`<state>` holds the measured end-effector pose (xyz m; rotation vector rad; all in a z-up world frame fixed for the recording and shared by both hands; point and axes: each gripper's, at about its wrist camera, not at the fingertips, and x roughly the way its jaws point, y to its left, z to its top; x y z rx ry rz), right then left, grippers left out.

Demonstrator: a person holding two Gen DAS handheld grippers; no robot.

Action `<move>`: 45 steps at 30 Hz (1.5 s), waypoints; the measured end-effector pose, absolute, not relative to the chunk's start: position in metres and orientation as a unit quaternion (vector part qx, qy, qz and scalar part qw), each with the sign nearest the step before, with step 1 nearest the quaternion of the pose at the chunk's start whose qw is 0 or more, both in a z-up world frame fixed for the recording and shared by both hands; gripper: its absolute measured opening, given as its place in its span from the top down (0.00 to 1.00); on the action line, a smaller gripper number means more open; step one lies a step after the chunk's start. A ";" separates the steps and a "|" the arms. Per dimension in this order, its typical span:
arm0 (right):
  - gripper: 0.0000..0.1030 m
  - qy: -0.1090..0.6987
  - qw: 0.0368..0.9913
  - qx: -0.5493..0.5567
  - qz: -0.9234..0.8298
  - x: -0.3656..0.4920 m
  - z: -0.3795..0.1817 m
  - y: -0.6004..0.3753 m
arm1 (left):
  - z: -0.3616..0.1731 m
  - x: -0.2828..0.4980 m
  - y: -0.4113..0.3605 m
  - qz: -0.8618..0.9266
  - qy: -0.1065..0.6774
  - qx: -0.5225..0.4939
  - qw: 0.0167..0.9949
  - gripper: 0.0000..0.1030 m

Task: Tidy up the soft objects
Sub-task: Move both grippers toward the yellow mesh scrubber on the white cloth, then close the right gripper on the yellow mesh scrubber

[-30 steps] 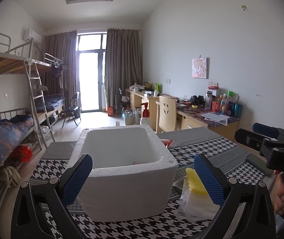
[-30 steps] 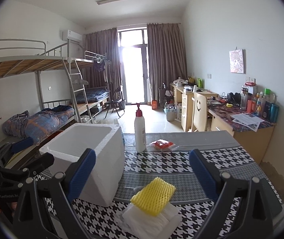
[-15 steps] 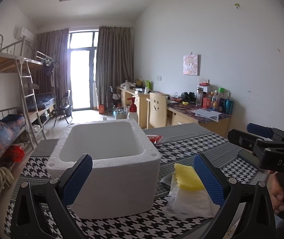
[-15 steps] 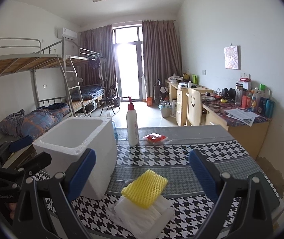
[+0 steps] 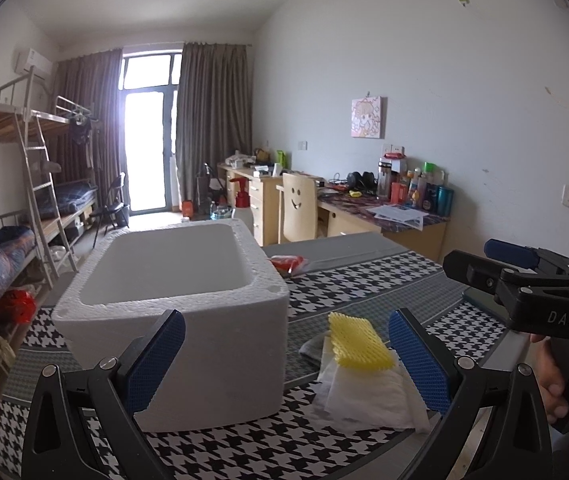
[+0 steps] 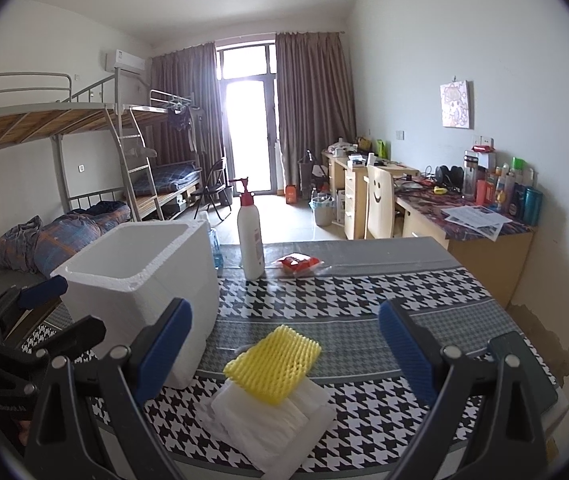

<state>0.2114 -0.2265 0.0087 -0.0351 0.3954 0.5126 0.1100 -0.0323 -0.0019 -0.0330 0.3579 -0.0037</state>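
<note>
left gripper (image 5: 286,354) was spread wide, empty | right gripper (image 6: 284,344) spread too, nothing pinched | yellow foam pad (image 6: 272,365) sat on white wrap (image 6: 268,420), beside the foam box (image 5: 172,312) on the table (image 6: 384,292)

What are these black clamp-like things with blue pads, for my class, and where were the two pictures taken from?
They are hand-held grippers, one in each of a person's hands, each carrying a camera that looks out between its jaws. One picture comes from the left gripper, the other from the right gripper. Both are open and hold nothing. On the houndstooth tablecloth stand a white foam box and a pump bottle; a yellow foam net lies on white padding.
</note>
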 end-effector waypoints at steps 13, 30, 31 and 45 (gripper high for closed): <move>0.06 0.213 0.947 -0.016 0.240 0.218 -0.004 -0.234 | -0.014 0.116 -0.047 -0.027 0.194 -0.008 0.981 0.01; 0.06 0.235 0.943 -0.030 0.234 0.228 -0.020 -0.235 | -0.036 0.129 -0.056 -0.044 0.231 -0.009 0.972 0.01; 0.06 0.238 0.942 -0.030 0.236 0.229 -0.021 -0.235 | -0.037 0.130 -0.056 -0.044 0.232 -0.009 0.972 0.01; 0.06 0.265 0.932 -0.041 0.245 0.239 -0.038 -0.227 | -0.052 0.136 -0.050 -0.035 0.256 -0.013 0.966 0.01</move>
